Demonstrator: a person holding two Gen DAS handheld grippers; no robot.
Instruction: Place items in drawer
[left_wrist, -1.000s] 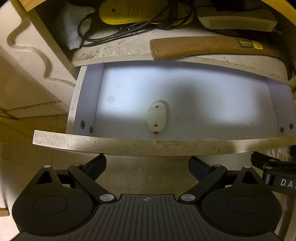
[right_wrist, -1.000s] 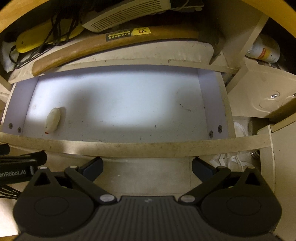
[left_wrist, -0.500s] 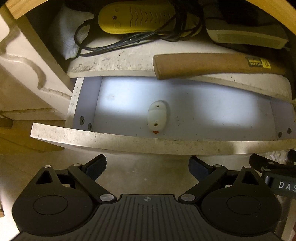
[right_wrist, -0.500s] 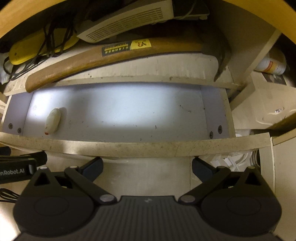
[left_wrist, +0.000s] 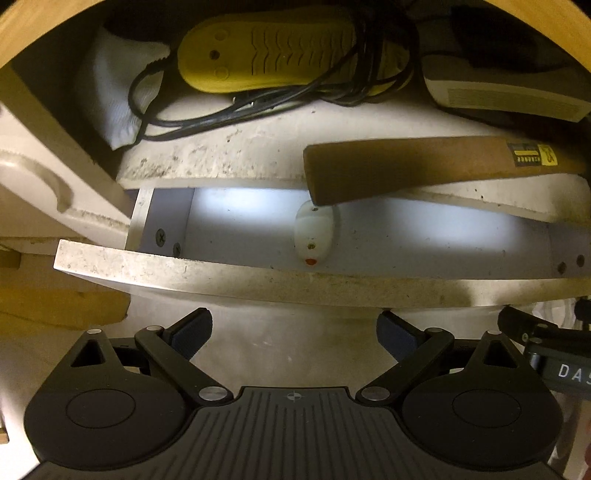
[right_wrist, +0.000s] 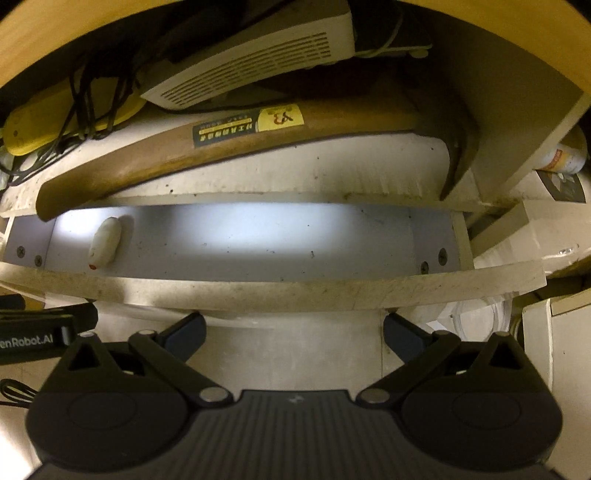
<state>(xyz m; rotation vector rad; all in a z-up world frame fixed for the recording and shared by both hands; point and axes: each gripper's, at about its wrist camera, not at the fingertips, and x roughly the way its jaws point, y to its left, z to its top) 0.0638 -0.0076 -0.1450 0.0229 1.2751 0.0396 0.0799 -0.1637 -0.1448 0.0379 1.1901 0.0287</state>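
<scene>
Grippers first: left gripper (left_wrist: 294, 334) spread wide, fingers (left_wrist: 192, 328) empty, hanging just in front of the drawer (left_wrist: 236, 280) and clear of its front panel. Right gripper (right_wrist: 293, 334) likewise wide apart, holding nothing, facing the same front edge; whether touching it, cannot tell. Drawer partly open — pale lit floor showing. Inside, one small white oval remote (left_wrist: 313, 232) with a red dot at its near end, lying flat left of centre, its far end under the shelf edge. On the shelf above: one wooden-handled hammer (left_wrist: 406, 170), one yellow ribbed device (left_wrist: 269, 55) tangled in black cable (left_wrist: 236, 107), one white vented box (right_wrist: 251, 62).
</scene>
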